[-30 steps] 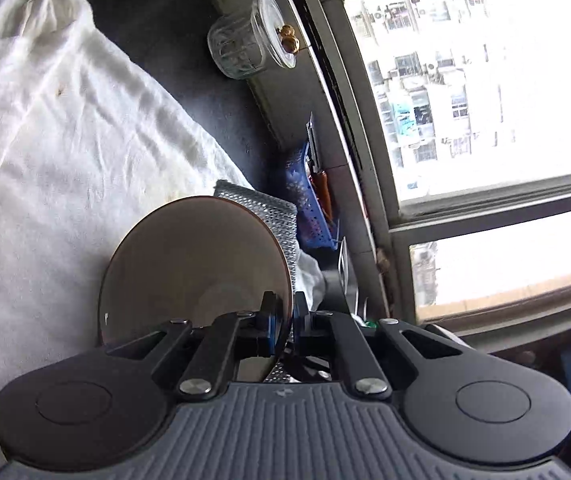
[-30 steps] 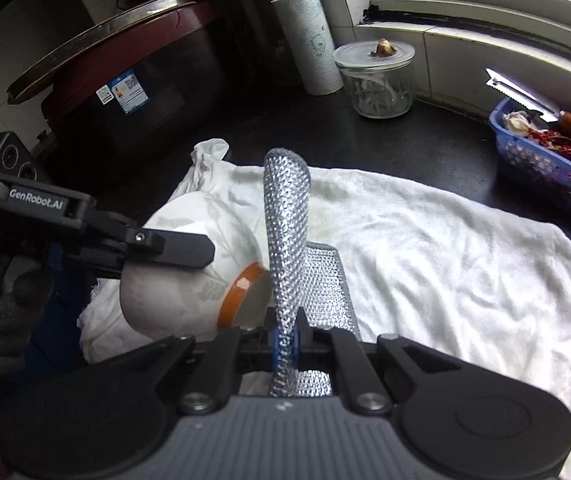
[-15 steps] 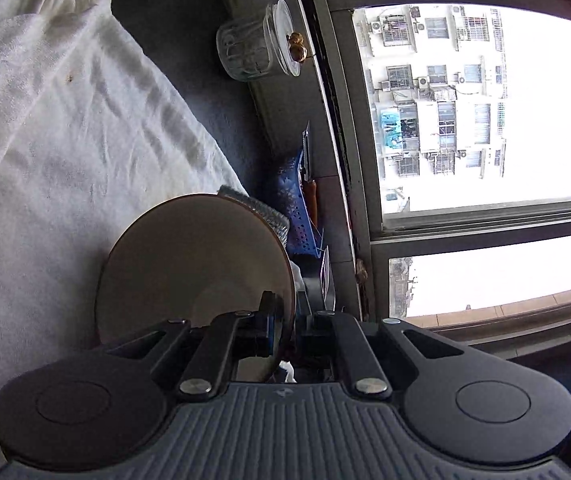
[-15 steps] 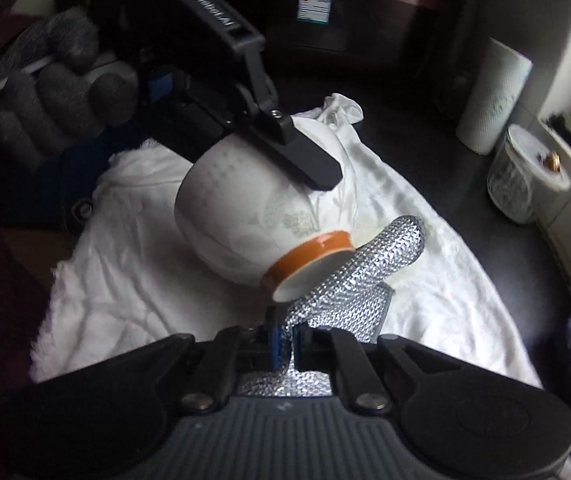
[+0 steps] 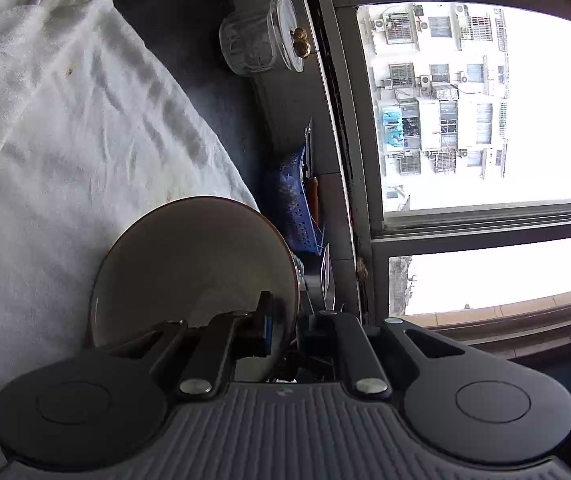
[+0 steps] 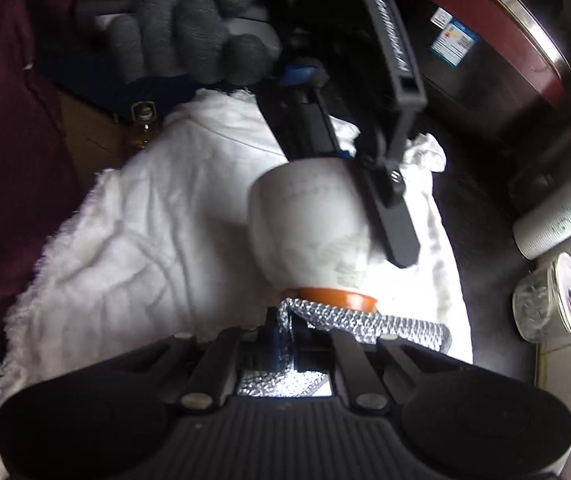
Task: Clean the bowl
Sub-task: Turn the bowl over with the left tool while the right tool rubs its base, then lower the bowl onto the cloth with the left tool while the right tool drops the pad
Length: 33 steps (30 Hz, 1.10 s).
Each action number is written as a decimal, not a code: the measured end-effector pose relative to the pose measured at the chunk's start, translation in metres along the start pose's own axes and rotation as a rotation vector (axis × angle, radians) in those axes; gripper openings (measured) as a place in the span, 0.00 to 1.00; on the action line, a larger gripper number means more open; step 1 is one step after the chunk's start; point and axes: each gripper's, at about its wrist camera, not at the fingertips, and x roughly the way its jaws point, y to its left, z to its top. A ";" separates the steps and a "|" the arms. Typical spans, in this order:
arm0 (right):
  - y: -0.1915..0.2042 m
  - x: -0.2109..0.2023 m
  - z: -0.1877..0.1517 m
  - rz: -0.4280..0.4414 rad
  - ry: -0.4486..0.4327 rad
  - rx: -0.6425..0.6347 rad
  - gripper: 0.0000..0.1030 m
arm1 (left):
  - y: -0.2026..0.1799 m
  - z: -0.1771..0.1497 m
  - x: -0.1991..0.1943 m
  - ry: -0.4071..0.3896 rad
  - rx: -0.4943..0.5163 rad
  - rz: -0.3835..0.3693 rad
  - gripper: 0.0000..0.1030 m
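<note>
Towel (image 6: 133, 248): lying spread across the dark counter under both tools.
Bowl (image 6: 309, 232): hanging tipped above the towel, orange foot touching the mesh.
Left gripper (image 5: 285, 320): clamping the bowl's rim.
Right gripper (image 6: 285, 336): pinching the steel mesh scrubber (image 6: 365, 320).

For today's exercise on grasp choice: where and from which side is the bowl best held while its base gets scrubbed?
Grip the bowl by its thin rim wall, one finger inside, one outside, as the left gripper does now. Coming from the mouth side leaves the orange foot ring free for the scrubbing cloth.
</note>
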 end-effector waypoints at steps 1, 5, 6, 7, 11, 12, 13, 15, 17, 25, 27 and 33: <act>-0.002 0.000 -0.001 -0.014 -0.002 0.010 0.05 | 0.000 -0.001 -0.001 0.001 0.001 0.001 0.10; -0.015 0.003 -0.001 -0.107 0.017 0.051 0.05 | 0.000 -0.002 -0.002 0.000 0.004 0.004 0.10; -0.015 0.005 0.000 -0.112 0.022 0.044 0.05 | -0.001 -0.002 -0.002 -0.002 0.005 0.005 0.10; -0.014 0.007 0.001 -0.112 0.027 0.031 0.05 | -0.001 -0.002 -0.002 -0.005 0.005 0.007 0.10; -0.006 0.009 0.000 -0.087 0.023 -0.002 0.05 | -0.002 -0.003 0.000 -0.015 -0.002 0.015 0.10; -0.004 0.010 0.000 -0.079 0.021 -0.010 0.05 | -0.002 -0.003 0.001 -0.013 0.000 0.018 0.10; -0.001 0.010 0.000 -0.072 0.019 -0.017 0.05 | -0.003 -0.004 0.001 -0.011 0.002 0.020 0.10; 0.003 0.009 0.000 -0.062 0.013 -0.022 0.05 | -0.002 -0.004 0.002 -0.014 0.004 0.020 0.10; 0.008 0.004 0.000 -0.044 -0.005 -0.005 0.05 | -0.003 -0.004 0.002 -0.017 0.007 0.022 0.10; 0.003 -0.032 -0.016 -0.110 -0.133 0.318 0.05 | -0.023 -0.011 0.005 -0.034 0.146 0.111 0.07; -0.004 -0.048 -0.027 -0.133 -0.187 0.463 0.05 | -0.030 -0.012 0.003 -0.039 0.186 0.133 0.06; -0.013 -0.091 -0.069 -0.207 -0.341 0.880 0.05 | -0.041 -0.008 -0.012 -0.100 0.238 0.143 0.05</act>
